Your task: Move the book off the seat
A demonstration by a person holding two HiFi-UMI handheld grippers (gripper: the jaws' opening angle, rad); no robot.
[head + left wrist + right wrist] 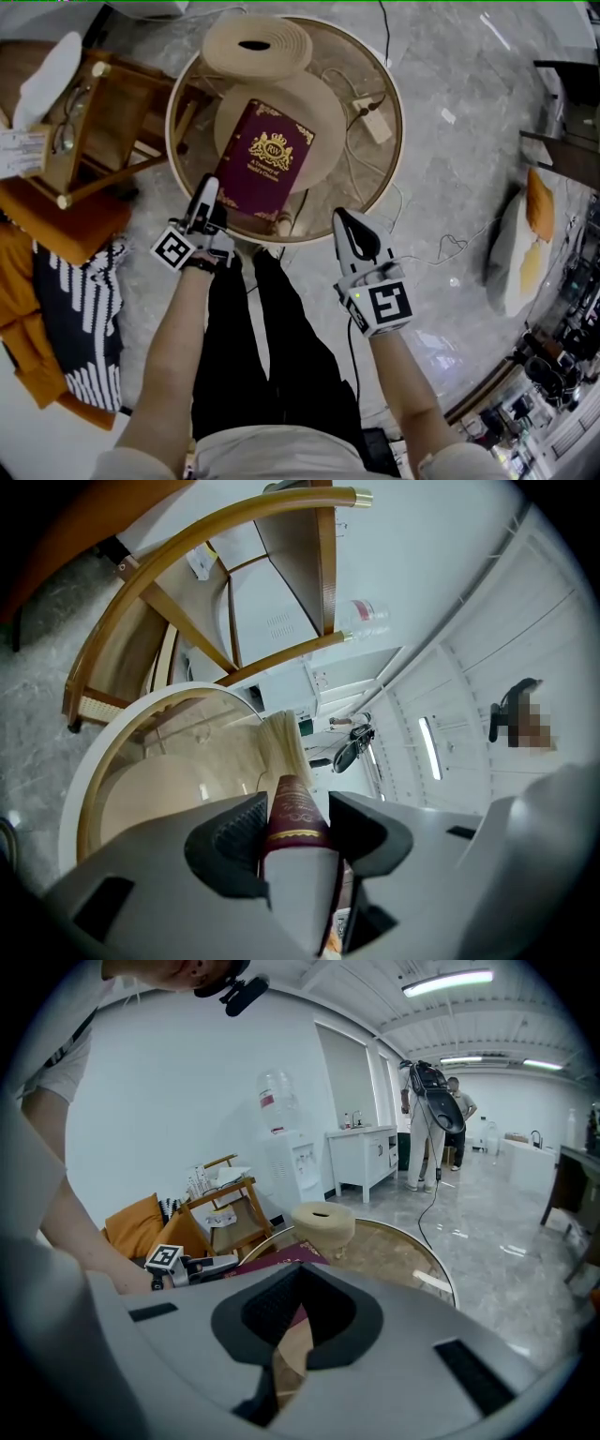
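Observation:
A maroon book (267, 155) with a gold crest lies on a round beige seat (323, 108) inside a gold-rimmed round table (396, 141). My left gripper (208, 204) is at the book's near left corner. In the left gripper view its jaws are shut on the book's (292, 813) edge, with a ribbed pad (234, 841) pressed against it. My right gripper (350, 227) hovers just off the table's near rim, to the right of the book, jaws together and holding nothing. The right gripper view shows the book (281, 1258) beyond its shut jaws.
A beige round pouf (258, 45) with a slot stands at the table's far side. A power strip (373, 120) and cables lie by the seat. To the left are a wooden chair (94, 131) and orange cloth (56, 225). People (427, 1119) stand far off.

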